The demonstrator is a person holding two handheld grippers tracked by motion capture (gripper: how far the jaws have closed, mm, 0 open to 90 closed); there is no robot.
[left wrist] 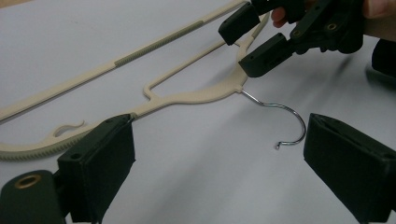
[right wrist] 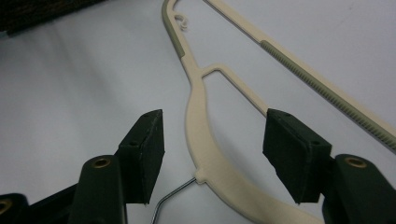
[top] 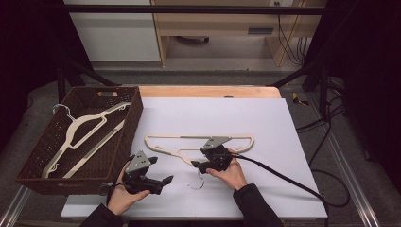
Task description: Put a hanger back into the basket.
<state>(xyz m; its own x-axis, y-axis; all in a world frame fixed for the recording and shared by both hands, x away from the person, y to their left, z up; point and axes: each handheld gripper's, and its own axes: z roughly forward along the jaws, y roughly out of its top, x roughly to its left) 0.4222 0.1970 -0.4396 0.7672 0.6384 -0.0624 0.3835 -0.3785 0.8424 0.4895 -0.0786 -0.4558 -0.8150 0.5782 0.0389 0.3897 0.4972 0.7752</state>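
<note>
A cream plastic clothes hanger (top: 198, 142) lies flat on the white table top (top: 265, 118), its metal hook (left wrist: 285, 123) pointing toward the person. The right gripper (right wrist: 212, 156) straddles the hanger's curved neck beside the hook's root — its jaws are apart, the pads clear of the plastic on either side. The left gripper (top: 161, 182) is held low over the table near the hook, jaws spread wide with nothing between them. At the table's left edge a brown wicker basket (top: 135, 118) holds two more hangers (top: 78, 132).
</note>
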